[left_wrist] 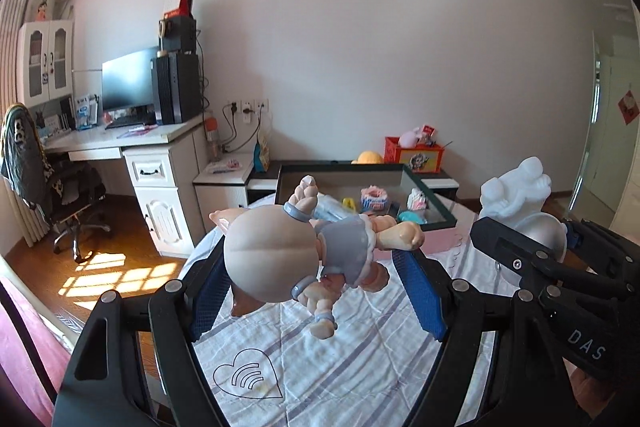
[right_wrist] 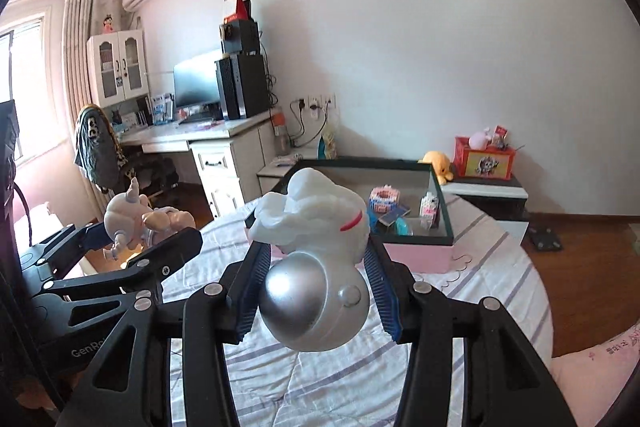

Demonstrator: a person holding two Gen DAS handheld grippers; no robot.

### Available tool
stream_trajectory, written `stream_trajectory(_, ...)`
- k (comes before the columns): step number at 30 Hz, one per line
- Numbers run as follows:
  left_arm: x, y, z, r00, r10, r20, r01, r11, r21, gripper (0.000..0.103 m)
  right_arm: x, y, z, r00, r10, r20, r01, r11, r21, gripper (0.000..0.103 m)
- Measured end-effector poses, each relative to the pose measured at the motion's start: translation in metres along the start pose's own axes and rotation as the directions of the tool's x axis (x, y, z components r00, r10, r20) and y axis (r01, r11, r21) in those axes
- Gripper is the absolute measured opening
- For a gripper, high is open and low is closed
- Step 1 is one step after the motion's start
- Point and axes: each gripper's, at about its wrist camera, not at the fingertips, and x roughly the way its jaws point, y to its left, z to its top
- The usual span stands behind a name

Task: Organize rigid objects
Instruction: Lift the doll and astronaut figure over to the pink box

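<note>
My left gripper [left_wrist: 316,251] is shut on a pig-like doll figure [left_wrist: 288,251] in a grey dress, held in the air above the bed. My right gripper [right_wrist: 316,259] is shut on a white astronaut figure [right_wrist: 316,267] with a silver helmet, also lifted above the bed. Each gripper shows in the other view: the astronaut [left_wrist: 520,199] at the right, the doll [right_wrist: 136,219] at the left. Ahead on the bed stands a dark-rimmed pink box [right_wrist: 416,251] with several small toys inside; it also shows in the left wrist view [left_wrist: 436,227].
The bed has a striped white quilt [left_wrist: 340,347]. Behind the box is a low cabinet with a red toy crate [right_wrist: 486,161] and a yellow plush [right_wrist: 436,161]. A white desk [left_wrist: 160,163] with monitor and computer, and an office chair [left_wrist: 52,187], stand at the left.
</note>
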Motion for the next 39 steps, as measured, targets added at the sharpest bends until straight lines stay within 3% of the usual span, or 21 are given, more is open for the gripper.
stream_trajectory(11,-0.109,-0.012,0.018,0.979,0.036,0.201,-0.044,0.998,0.039,0.079,-0.100,0.035,0.020,0.983,-0.036,0.180,0.047,0.998,-0.052,0.050)
stream_trajectory(19,-0.152,-0.015,0.019,0.961,0.054,0.272,-0.068,0.997,0.043,0.079,-0.138,0.051,0.024,0.970,-0.042,0.239,0.063,0.995,-0.078,0.050)
stream_trajectory(30,-0.151,-0.014,0.017,0.963,0.054,0.264,-0.065,0.997,0.036,0.079,-0.135,0.043,0.019,0.970,-0.040,0.240,0.061,0.995,-0.083,0.050)
stream_trajectory(39,-0.092,-0.016,0.021,0.981,0.046,0.189,-0.057,0.997,0.053,0.079,-0.091,0.024,0.021,0.983,-0.039,0.180,0.052,0.996,-0.070,0.050)
